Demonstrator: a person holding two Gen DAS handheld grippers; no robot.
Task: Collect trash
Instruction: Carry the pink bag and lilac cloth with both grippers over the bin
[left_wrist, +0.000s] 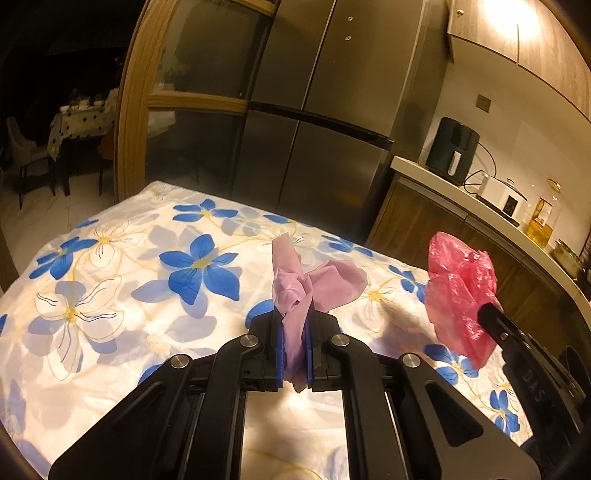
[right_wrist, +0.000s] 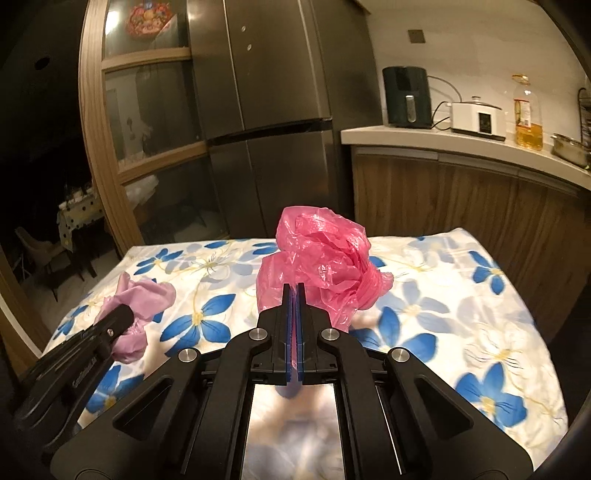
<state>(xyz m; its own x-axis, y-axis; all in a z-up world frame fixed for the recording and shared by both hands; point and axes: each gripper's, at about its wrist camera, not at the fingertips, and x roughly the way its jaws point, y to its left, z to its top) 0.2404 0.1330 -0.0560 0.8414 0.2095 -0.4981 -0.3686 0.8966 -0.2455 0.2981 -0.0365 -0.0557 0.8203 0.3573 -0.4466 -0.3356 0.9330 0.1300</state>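
My left tool (left_wrist: 294, 343) is pinched tight on a crumpled lilac wrapper (left_wrist: 310, 284), which sticks up from between the blue pads at the centre of the left wrist view, above the flowered cloth on the bench (left_wrist: 110, 280). My right tool (right_wrist: 294, 325) is pressed together on a crumpled pink plastic bag (right_wrist: 321, 254); the bag bunches just above and to the right of the tips, mid-frame, clear of the cloth.

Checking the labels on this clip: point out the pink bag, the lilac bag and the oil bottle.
pink bag (right_wrist: 325, 254): right wrist view, middle of the crumpled plastic.
lilac bag (left_wrist: 295, 288): left wrist view, bunched centre.
oil bottle (right_wrist: 527, 114): right wrist view, on its label.
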